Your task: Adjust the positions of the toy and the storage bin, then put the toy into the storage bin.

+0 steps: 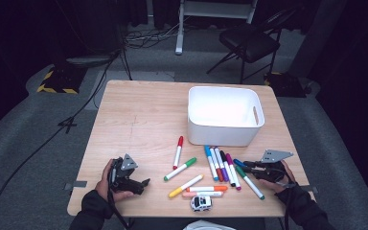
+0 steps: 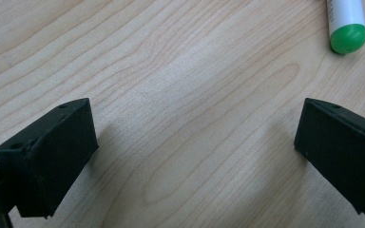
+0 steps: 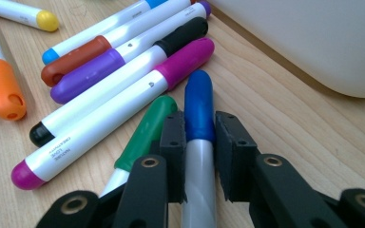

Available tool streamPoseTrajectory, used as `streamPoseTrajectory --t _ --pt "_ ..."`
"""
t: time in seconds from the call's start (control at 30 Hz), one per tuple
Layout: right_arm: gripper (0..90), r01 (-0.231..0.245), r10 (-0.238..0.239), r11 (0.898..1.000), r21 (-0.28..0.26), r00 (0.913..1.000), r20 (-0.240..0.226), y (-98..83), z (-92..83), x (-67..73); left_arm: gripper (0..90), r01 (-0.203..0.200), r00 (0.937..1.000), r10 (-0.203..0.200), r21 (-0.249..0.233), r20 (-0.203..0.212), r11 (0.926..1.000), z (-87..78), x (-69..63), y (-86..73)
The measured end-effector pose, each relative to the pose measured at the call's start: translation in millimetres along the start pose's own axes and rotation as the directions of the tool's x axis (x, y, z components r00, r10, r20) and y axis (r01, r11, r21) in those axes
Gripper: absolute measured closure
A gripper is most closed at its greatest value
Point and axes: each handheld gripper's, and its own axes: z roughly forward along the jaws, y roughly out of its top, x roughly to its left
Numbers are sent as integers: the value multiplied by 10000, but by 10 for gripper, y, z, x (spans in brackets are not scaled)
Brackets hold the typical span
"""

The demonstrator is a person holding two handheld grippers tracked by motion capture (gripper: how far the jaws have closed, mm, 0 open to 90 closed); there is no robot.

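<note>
Right gripper (image 3: pixel 199 156) clamped on blue marker (image 3: pixel 199 111) near white bin (image 1: pixel 224 115); left gripper (image 2: pixel 195 152) wide open, empty, on tabletop (image 2: pixel 180 85).

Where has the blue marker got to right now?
The blue marker sits clamped between the jaws of the right gripper, low over the table's near right side, beside the dark green marker and in front of the white bin.

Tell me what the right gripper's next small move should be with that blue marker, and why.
Probably lift it straight up. The right gripper has its fingers shut on the blue marker, which lies beside the green marker, and the white bin stands open just beyond the marker pile.
</note>
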Motion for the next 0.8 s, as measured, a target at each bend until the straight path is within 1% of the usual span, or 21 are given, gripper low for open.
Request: streamPoseTrajectory --t 0.03,0.1,0.13,0.37,0.47,0.57,0.8 --pt "751 -81 80 10000 -14 9999 -68 -1 -9 -8 6 0 10000 0 0 0 10000 0 0 0" --pt "750 -66 66 10000 -64 10000 -35 -3 -12 -15 6 10 10000 -10 -20 -23 10000 1 -2 -1" --pt "750 -140 141 9998 -117 9999 49 -8 -17 -22 6 -15 10000 15 -8 -27 10000 1 0 -1" --pt "750 -168 170 9998 -135 9997 159 -17 -40 -59 6 7 10000 -7 -18 -21 10000 1 -1 0" --pt "750 -254 261 9994 -247 9992 294 -28 -50 -77 6 -2 10000 2 -18 -14 10000 1 0 0" --pt "751 -254 261 9994 -233 9992 308 -34 -61 -92 6 1 10000 -1 -17 -15 10000 1 -1 0" --pt "751 -287 302 9988 -392 9989 369 -35 -89 -134 6 -3 10000 3 -22 -12 10000 2 0 0"
